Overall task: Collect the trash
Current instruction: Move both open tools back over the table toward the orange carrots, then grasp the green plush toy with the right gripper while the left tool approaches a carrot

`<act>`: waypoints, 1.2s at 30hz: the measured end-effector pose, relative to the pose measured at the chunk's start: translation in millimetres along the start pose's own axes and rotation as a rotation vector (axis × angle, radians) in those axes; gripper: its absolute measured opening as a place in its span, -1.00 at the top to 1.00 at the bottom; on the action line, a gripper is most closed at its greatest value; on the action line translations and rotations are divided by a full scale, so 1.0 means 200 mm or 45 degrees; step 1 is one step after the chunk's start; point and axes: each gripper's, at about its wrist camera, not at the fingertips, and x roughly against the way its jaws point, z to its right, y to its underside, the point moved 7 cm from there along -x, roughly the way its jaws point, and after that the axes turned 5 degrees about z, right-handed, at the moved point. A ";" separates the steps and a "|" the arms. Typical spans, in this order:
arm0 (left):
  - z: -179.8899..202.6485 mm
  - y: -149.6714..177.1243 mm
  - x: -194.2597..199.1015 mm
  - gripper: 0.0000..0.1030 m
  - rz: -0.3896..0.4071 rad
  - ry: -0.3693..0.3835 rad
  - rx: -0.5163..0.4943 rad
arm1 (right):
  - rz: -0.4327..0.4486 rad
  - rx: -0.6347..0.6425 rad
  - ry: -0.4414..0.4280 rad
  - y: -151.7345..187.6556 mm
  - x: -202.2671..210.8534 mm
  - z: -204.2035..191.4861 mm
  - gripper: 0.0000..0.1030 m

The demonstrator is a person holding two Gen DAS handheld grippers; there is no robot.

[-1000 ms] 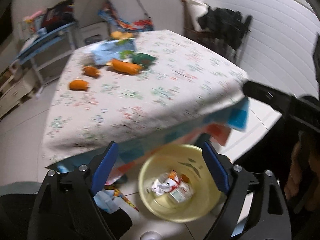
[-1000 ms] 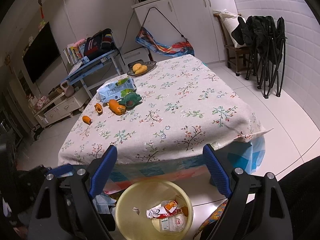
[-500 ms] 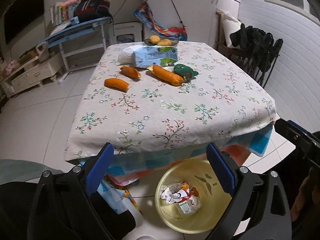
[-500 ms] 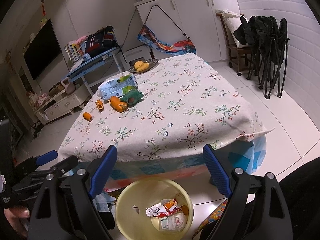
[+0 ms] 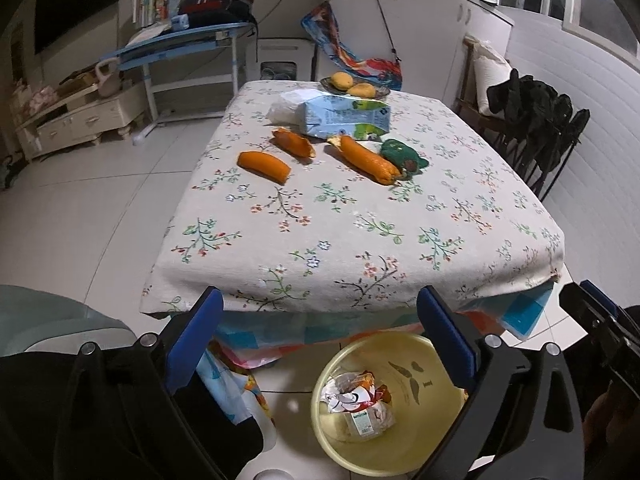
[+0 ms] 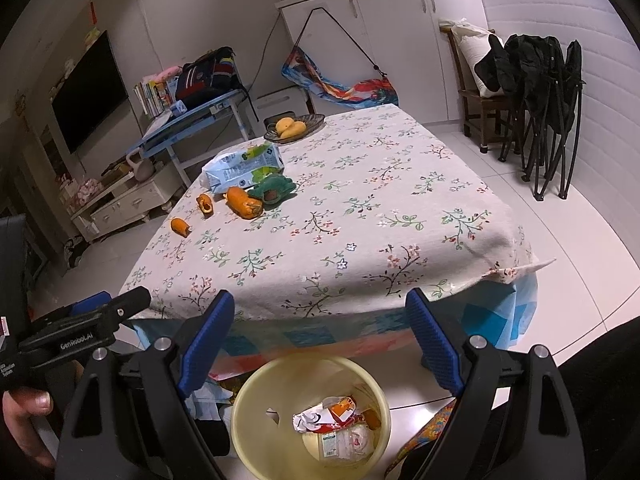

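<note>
A yellow bin (image 5: 404, 364) stands on the floor below the table's near edge, with crumpled wrappers (image 5: 356, 400) in it. My left gripper (image 5: 320, 304) hangs above it, its jaws opening with nothing between them. My right gripper (image 6: 320, 300) is open and empty over the same bin (image 6: 248, 408). On the floral tablecloth (image 5: 360, 232) lie three orange peels (image 5: 264, 165), a green wrapper (image 5: 404, 156), a blue-white carton (image 5: 344, 118) and a white plastic bag (image 5: 286, 106).
A plate of yellow fruit (image 5: 356, 84) sits at the table's far end. A chair with dark clothes (image 6: 536, 76) stands to the right, and a blue desk (image 5: 180, 40) and low cabinet (image 5: 80, 120) to the left. White tiled floor surrounds the table.
The left wrist view has rolled level and shifted, so the table now lies square ahead, and its jaws stand a little wider. The left gripper has come into the right view's left edge.
</note>
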 end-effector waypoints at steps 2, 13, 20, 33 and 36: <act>-0.01 0.00 0.00 -0.83 -0.001 -0.009 0.019 | -0.002 -0.005 -0.003 0.00 0.00 0.00 -0.63; -0.03 -0.02 0.01 -0.83 0.019 -0.056 0.031 | -0.003 0.029 -0.036 0.00 -0.02 -0.08 -0.63; -0.03 -0.04 0.01 -0.85 0.033 -0.072 0.025 | 0.012 0.046 -0.056 -0.05 -0.04 -0.10 -0.63; -0.09 -0.12 -0.05 -0.86 0.035 -0.101 0.069 | 0.021 0.108 -0.097 -0.18 -0.14 -0.15 -0.63; -0.11 -0.15 -0.08 -0.86 0.024 -0.105 0.097 | 0.015 0.123 -0.102 -0.21 -0.18 -0.15 -0.63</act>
